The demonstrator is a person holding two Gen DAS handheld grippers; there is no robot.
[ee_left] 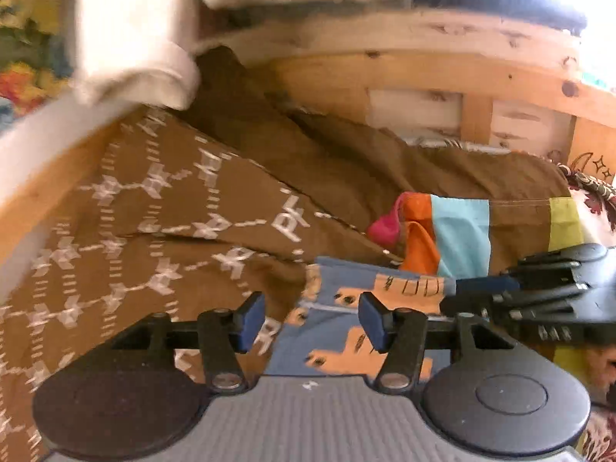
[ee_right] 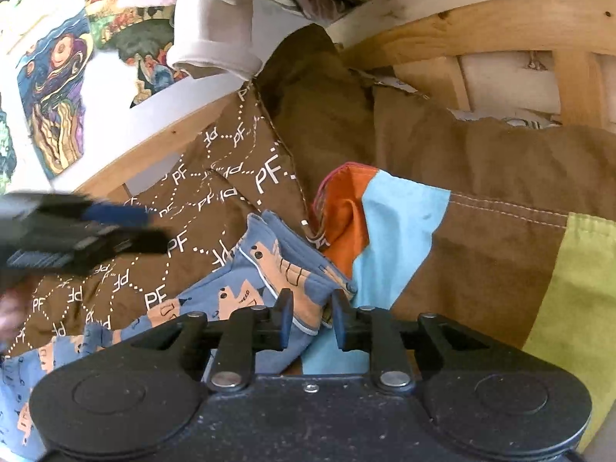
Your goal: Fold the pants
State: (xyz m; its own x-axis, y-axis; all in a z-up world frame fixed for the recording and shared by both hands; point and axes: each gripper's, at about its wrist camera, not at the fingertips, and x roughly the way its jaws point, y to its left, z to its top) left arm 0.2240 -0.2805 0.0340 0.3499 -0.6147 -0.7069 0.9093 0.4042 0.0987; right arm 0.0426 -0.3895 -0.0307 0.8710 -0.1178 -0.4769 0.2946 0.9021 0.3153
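The pants (ee_left: pixel 327 331) are small, blue with an orange animal print, and lie on brown bedding. In the right wrist view they (ee_right: pixel 246 296) run from the lower left up to a bunched edge between my fingers. My left gripper (ee_left: pixel 312 321) is open, jaws wide apart just above the blue cloth, with nothing between the pads. My right gripper (ee_right: pixel 310 321) has its jaws partly closed around the bunched edge of the pants; cloth fills the gap. The right gripper also shows at the right of the left wrist view (ee_left: pixel 539 288), and the left gripper at the left of the right wrist view (ee_right: pixel 77 231).
A brown "PF" patterned cover (ee_left: pixel 134 231) lies on the left. A brown blanket with orange, light blue and green patches (ee_right: pixel 481 238) lies on the right. A wooden bed frame (ee_left: pixel 423 73) runs behind, with white cloth (ee_left: pixel 134 38) hanging over it.
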